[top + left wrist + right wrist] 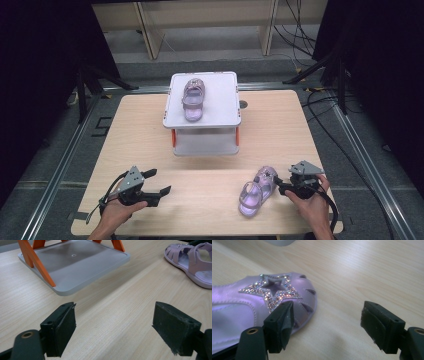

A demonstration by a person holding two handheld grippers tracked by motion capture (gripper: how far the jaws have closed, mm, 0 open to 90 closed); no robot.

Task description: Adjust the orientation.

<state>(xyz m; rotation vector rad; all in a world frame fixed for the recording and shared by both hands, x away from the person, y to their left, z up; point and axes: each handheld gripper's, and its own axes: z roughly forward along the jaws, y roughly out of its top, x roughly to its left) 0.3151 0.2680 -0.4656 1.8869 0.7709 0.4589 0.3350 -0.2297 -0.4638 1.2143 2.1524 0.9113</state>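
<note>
- No brand, label or readable writing on anything here as far as I can make out, just the sparkly star on the shoe.
- Nearest the person: the left gripper (159, 183) sits low over the bench (210, 200) at the front left, jaws spread wide, nothing between them, only bare wood under it in the left gripper view.
- The right gripper (278, 186) is at the front right, jaws also apart and not gripping anything. In the right gripper view one jaw sits just in front of the toe of the near sandal (262, 305), the other is over bare wood. No clamp on the shoe that I can see.
- That near sandal (256, 192) lies flat on the bench, just beside the right gripper's tips, toe end toward it. It's a small lilac closed-toe sandal with cut-out slots round the toe, a strap over the instep and a rhinestone star (273, 288) on top, shiny finish.
- Further back, mid-bench: a white two-level stand (202, 112) with orange legs (37, 262), well apart from both grippers. Nothing lies between the near sandal and the stand.
- On its top tray lies a second matching sandal (193, 99), lengthwise and flat.
- Beyond the bench: black cables (320, 107) on the floor and pale wooden furniture legs.
</note>
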